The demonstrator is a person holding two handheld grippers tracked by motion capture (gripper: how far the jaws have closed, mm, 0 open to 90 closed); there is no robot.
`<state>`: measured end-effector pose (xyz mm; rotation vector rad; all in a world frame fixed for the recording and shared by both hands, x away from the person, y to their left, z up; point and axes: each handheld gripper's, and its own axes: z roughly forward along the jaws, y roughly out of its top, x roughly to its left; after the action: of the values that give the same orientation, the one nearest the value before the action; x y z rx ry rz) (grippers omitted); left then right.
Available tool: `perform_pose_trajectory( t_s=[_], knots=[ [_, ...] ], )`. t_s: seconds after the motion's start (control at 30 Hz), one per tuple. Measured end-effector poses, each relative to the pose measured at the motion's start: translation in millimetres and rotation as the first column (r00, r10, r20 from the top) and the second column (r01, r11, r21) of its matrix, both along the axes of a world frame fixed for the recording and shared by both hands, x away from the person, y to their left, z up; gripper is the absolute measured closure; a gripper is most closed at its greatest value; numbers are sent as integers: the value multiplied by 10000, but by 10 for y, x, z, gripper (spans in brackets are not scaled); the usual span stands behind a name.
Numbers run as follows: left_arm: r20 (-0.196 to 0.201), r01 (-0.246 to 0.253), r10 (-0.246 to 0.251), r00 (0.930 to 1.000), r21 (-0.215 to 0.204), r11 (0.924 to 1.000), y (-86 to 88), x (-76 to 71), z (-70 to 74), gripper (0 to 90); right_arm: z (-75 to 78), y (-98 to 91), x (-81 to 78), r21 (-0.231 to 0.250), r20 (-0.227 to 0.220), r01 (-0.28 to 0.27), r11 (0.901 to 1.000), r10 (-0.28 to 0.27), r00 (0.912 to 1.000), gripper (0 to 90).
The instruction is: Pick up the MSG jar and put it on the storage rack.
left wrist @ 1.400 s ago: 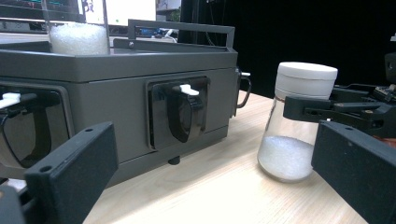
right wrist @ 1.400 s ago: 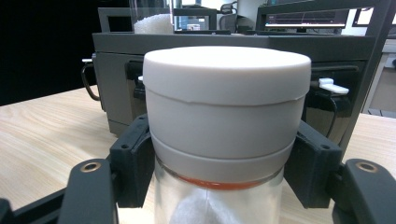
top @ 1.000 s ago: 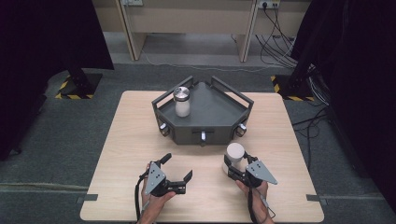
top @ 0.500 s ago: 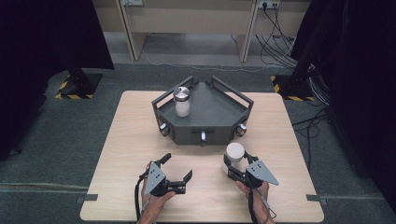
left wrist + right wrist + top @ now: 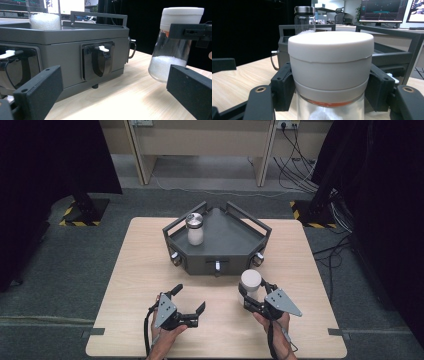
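Gripping white-capped jar (image 5: 330,72) between right gripper (image 5: 329,92) fingers (image 5: 283,85)

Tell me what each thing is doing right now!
White-capped jar: capped, upright, part full of white grains, gripped below its cap, lifted off the table.
Right tool: shut on the white-capped jar.
Left tool: open, holding nothing.
Silver-capped jar: capped, standing upright in the tray.
Grey tray: sitting on the table.
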<state>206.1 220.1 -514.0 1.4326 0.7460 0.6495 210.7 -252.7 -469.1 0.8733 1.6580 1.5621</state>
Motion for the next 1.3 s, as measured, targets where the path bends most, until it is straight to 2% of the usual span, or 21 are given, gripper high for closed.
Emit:
perform_pose_trajectory(
  t_s=[0.4,0.53,1.0,1.3],
  knots=[
    [-1,-15,14,10000,-25,10000,5,-1,1,3,156,68,80,134,39,-42,9999,41,10000,344],
    [6,-8,8,10000,-39,10000,9,2,2,3,241,98,111,15,139,-145,9999,145,9998,344],
    [-47,-22,22,10000,-52,10000,15,8,-5,3,560,246,299,66,161,-431,9990,430,9989,344],
    [-65,-36,36,10000,-18,10000,10,10,-17,3,789,343,445,48,210,-396,9992,395,9990,344]
  ],
)
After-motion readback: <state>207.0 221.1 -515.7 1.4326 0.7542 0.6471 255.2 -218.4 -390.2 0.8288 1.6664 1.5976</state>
